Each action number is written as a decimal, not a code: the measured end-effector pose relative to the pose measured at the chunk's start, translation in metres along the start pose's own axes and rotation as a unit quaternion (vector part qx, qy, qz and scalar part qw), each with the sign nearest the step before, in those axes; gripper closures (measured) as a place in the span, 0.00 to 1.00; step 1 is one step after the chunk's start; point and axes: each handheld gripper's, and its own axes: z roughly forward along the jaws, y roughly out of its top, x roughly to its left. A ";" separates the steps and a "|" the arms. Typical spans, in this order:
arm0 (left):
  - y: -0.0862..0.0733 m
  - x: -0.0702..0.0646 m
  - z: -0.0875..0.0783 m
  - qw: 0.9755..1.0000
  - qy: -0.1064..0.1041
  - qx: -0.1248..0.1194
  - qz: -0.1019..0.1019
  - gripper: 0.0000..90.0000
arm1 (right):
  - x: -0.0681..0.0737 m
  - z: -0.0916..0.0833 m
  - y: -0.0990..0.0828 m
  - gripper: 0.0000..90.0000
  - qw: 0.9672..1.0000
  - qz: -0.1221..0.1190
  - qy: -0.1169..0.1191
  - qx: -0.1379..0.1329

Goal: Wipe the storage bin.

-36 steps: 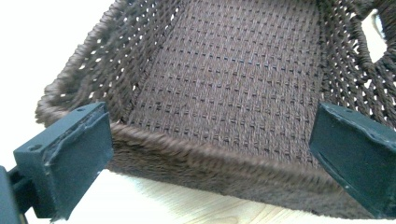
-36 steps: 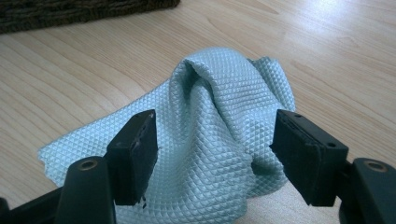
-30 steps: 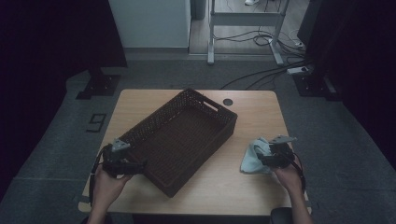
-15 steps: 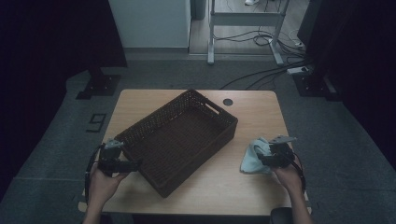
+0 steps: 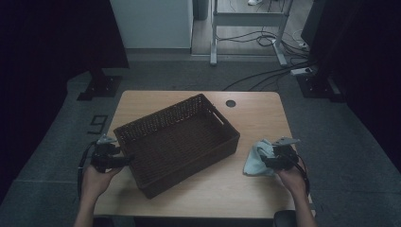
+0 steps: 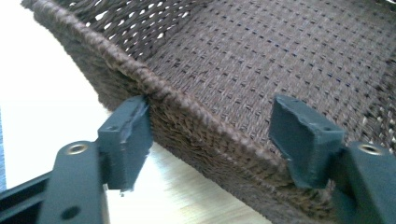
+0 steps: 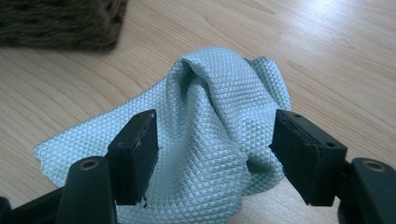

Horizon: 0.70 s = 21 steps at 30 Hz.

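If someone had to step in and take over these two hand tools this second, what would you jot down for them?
Left gripper: its jaws have just been closing and straddle the wall of the brown woven basket at its near-left side; one jaw outside, one inside, not yet clamped.
Right gripper: open, jaws either side of a bunched-up light blue cloth, not pinching it.
Cloth lies on the wooden table, right of the basket and apart from it. Basket interior looks empty.
Done: both grippers are positioned.
Left, likely: grip the basket rim, pinch the cloth, lift it into the basket.
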 end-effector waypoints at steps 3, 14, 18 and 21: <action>0.002 0.007 0.002 1.000 -0.001 0.001 -0.010 0.42 | 0.000 0.000 0.000 0.35 1.000 -0.001 0.000 -0.001; 0.020 0.020 0.012 1.000 0.011 0.011 -0.006 0.57 | 0.001 -0.002 0.002 0.35 1.000 0.001 0.001 -0.007; 0.029 0.023 0.019 1.000 0.015 0.009 -0.015 0.62 | 0.001 -0.001 0.002 0.35 1.000 0.000 0.003 -0.007; 0.034 0.026 0.024 1.000 0.014 0.003 -0.018 0.63 | 0.002 -0.001 0.002 0.35 1.000 0.000 0.003 -0.008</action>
